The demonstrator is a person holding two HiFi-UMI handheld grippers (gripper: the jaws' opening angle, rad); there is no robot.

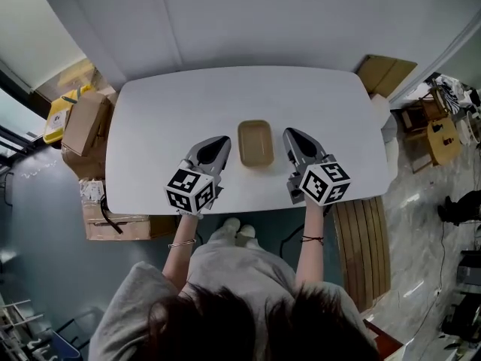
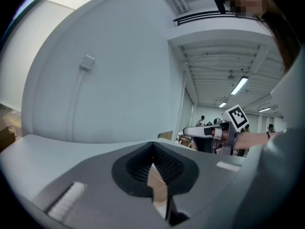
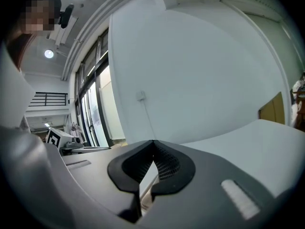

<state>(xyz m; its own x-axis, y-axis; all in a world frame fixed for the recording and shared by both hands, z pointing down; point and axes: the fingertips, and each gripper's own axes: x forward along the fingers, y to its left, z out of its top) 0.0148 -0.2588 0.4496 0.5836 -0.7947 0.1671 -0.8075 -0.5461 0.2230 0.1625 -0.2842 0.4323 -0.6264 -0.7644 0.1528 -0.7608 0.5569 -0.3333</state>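
Observation:
A shallow brown tray (image 1: 255, 143) lies empty near the middle of the white table (image 1: 150, 126). My left gripper (image 1: 224, 139) rests just left of the tray and my right gripper (image 1: 288, 132) just right of it, both pointing away from the person. Both are shut with nothing between the jaws. In the left gripper view the jaws (image 2: 153, 149) meet at the tip, a sliver of the brown tray (image 2: 158, 185) shows below them, and the right gripper's marker cube (image 2: 237, 117) shows at the right. The right gripper view shows its jaws (image 3: 153, 144) closed over the table.
Cardboard boxes (image 1: 84, 122) stand on the floor left of the table, with more below them (image 1: 113, 220). A slatted wooden panel (image 1: 364, 239) leans at the table's right front. Cardboard (image 1: 385, 74) and clutter (image 1: 440, 138) sit at the far right. A white wall runs behind the table.

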